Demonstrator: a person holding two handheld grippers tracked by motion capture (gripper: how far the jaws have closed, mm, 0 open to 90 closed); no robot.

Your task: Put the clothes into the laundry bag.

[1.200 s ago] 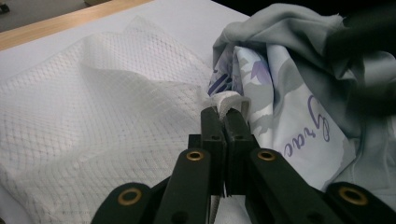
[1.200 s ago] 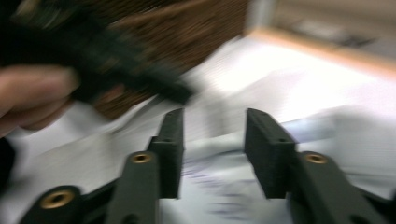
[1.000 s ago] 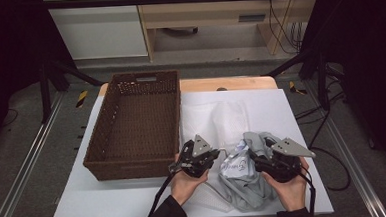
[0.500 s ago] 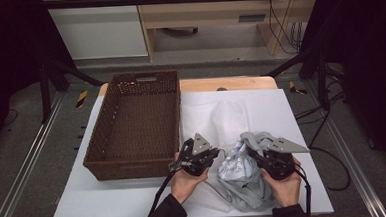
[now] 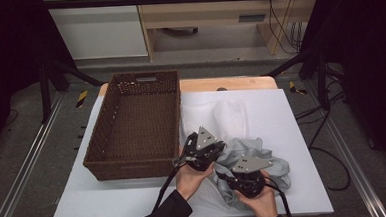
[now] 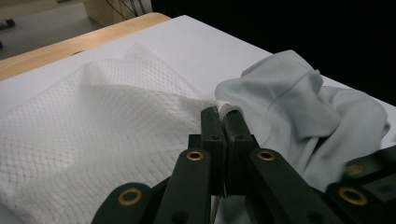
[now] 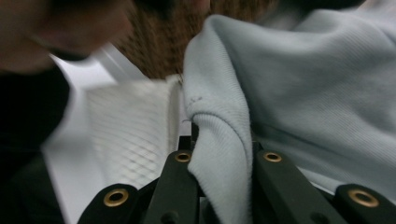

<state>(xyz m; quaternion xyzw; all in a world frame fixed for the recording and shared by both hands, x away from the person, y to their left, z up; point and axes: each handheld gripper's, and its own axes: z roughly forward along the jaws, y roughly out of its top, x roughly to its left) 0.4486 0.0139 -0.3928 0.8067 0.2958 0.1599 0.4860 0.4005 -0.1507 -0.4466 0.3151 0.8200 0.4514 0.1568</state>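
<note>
Tongs in both hands work on a white table (image 5: 291, 113): left tongs (image 6: 223, 119) pinch white mesh cloth (image 6: 107, 121), right tongs (image 7: 219, 144) have just closed on a pale blue garment (image 7: 303, 79), right of a basket (image 5: 137, 126).

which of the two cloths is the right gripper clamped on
The pale grey-blue garment: a ribbed fold of it is pinched in the right gripper. The white mesh cloth is held by the left gripper.

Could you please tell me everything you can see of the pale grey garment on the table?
The pale grey garment is soft ribbed knit, crumpled in a heap on the white board, partly over the white mesh cloth. The right claw has just closed on a fold of it. The left claw is shut where the garment's edge meets the mesh cloth.
</note>
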